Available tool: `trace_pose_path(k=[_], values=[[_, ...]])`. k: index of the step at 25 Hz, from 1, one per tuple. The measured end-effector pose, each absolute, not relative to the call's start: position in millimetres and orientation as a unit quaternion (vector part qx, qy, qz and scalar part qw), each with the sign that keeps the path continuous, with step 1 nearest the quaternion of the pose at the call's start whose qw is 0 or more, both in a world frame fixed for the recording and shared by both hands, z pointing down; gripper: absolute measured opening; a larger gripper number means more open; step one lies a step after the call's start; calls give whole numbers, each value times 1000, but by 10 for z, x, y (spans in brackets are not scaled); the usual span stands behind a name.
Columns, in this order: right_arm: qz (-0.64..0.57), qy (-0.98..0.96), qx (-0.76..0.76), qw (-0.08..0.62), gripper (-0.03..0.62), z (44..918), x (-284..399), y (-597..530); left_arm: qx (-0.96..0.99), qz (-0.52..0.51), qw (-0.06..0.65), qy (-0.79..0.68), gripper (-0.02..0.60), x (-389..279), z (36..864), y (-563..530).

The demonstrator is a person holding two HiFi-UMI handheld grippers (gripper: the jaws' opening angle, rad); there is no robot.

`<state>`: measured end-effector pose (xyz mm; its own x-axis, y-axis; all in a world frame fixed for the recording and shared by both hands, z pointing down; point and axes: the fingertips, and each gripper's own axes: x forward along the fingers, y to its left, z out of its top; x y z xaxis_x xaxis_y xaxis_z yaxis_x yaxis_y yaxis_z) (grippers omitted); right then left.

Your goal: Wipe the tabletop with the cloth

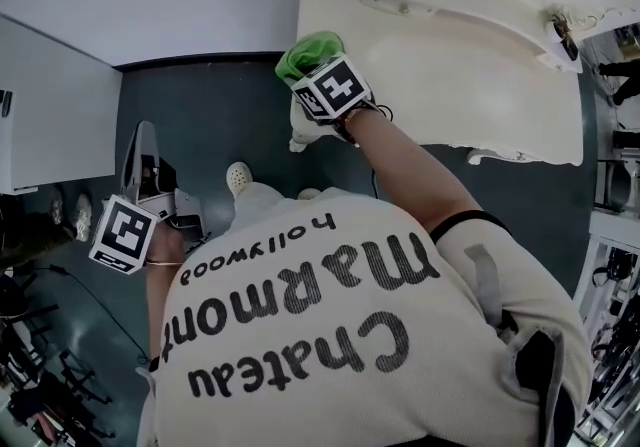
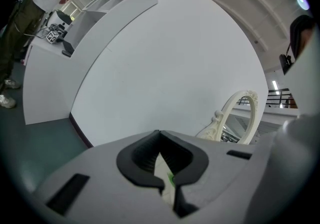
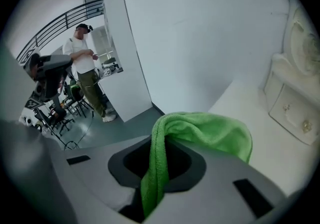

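at the near left corner of the cream tabletop (image 1: 450, 85), the green cloth (image 1: 308, 52) sat bunched in the right gripper (image 1: 318, 75). in the right gripper view those jaws were clamped on a fold of it, one strip running down between them and the rest heaped over the gripper's front. the cloth seemed to rest just at the table's edge, though the contact itself was hard to make out. a small drawer unit (image 3: 292, 113) stood further along the tabletop. the left gripper (image 1: 143, 140) hung low at the person's left side over the dark floor (image 1: 200, 125), well apart from the table; its jaws were closed together on nothing, with only a thin slit between the pads. beyond it rose a white wall (image 2: 165, 62) and an ornate cream mirror frame (image 2: 235, 118). another person (image 3: 82, 62) stood by a white partition (image 3: 125, 57).
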<state>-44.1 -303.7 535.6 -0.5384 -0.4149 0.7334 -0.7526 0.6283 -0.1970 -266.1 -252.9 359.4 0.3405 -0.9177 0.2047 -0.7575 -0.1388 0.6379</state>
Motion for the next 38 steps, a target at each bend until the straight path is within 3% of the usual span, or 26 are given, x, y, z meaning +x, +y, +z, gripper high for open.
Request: trace_pose_path(k=[12, 38], values=[[259, -835, 366, 320, 61, 5251, -435, -3018, 784, -111, 326, -516, 8, -2243, 3441, -2637], [329, -763, 489, 265, 61, 5256, 1121, -2816, 812, -101, 330, -471, 8, -1492, 3433, -2501]])
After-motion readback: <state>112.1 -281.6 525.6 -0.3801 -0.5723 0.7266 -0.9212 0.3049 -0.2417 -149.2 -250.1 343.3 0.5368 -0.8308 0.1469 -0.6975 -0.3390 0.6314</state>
